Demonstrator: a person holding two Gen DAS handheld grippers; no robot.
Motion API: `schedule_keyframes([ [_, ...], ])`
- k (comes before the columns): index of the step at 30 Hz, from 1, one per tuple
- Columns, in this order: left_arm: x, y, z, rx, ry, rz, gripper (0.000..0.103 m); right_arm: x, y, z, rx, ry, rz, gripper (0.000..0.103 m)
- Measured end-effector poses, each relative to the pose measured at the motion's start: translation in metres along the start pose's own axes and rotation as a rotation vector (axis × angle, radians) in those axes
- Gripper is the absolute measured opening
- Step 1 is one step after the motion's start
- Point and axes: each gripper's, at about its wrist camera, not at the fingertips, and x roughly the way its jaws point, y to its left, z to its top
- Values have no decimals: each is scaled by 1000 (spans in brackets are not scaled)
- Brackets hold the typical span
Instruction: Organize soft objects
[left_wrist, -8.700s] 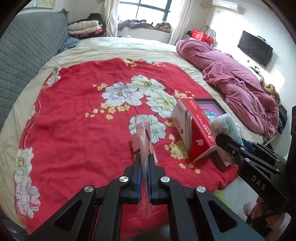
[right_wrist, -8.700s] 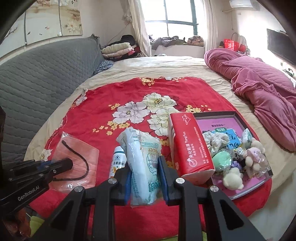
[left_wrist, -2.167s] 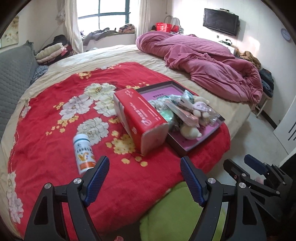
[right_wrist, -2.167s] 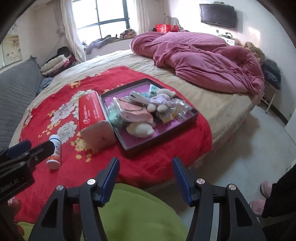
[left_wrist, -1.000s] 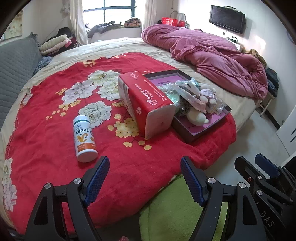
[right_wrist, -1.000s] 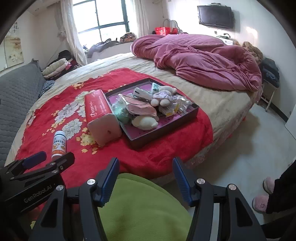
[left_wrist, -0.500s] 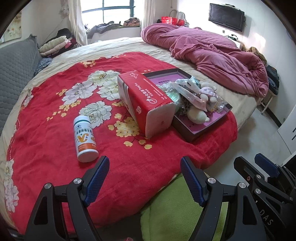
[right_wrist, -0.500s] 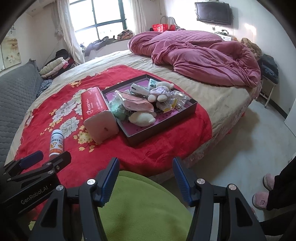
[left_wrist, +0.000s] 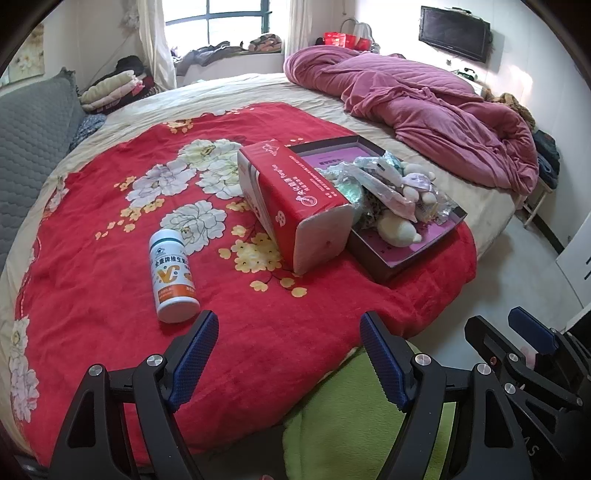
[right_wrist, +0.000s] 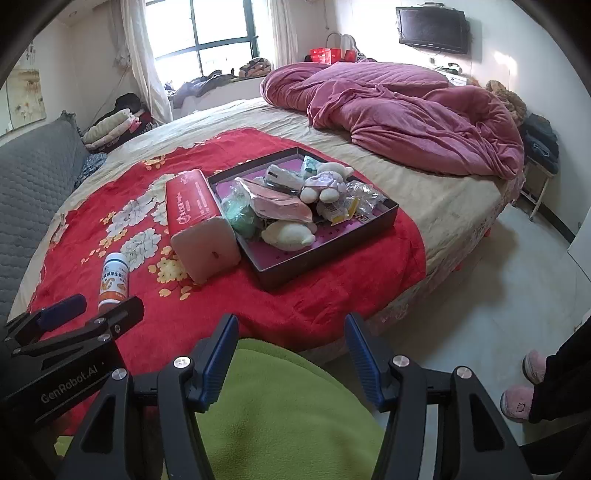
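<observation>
On the left of the red blanket (left_wrist: 92, 280) the white bottle (left_wrist: 171, 271) lies on its side, hard and untouched. Next comes the red tissue box (left_wrist: 295, 199), leaning against the dark tray (right_wrist: 332, 247). The tray now holds the soft things: the cotton pack and the pink pouch (right_wrist: 280, 203) that the jaws pinched seconds ago lie piled there among the plush toys (right_wrist: 325, 181). Both tools have since pulled back off the bed edge. The left gripper (left_wrist: 288, 354) hangs with jaws spread wide and empty; the right gripper (right_wrist: 290, 354) is likewise spread and empty, above the green cloth (right_wrist: 280, 413). By my reading the sorting looks finished, since only the bottle and box remain outside.
</observation>
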Motion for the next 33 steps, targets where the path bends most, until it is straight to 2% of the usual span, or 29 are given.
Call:
schedule_keyframes([
  [33,-2,0,-1,11,-6,19,80,-3,1,0,-11,-5,-10,59],
])
